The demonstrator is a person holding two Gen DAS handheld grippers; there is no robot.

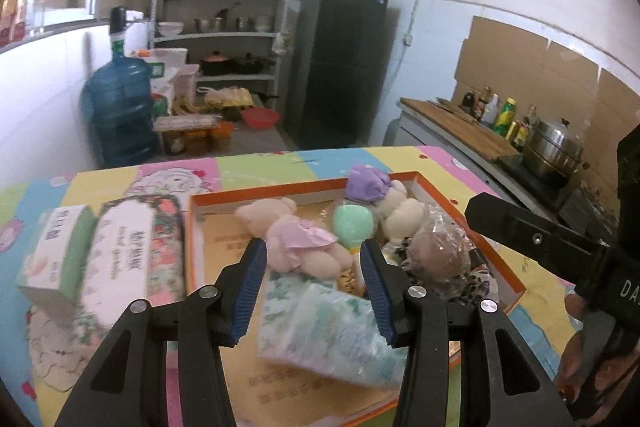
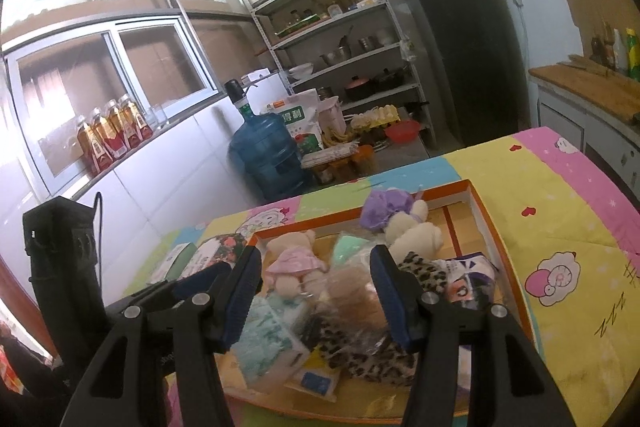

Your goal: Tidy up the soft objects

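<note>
Left wrist: pale floral tissue pack [image 1: 332,331]

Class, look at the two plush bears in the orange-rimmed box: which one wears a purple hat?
The cream bear at the far end of the box; its purple hat sets it apart. The other bear wears a pink dress, bareheaded.

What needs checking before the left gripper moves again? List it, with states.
1. Left gripper open: ok, nothing is between the fingers.
2. Right gripper open: ok, also holding nothing.
3. Green-patterned soft tissue pack inside the orange-rimmed shallow box: ok.
4. Floral tissue pack and green-and-white tissue box boxed: not ok, both lie on the table outside it.
5. Space left in the box: ok, bare floor at its far end.
6. Grippers apart: ok.
</note>
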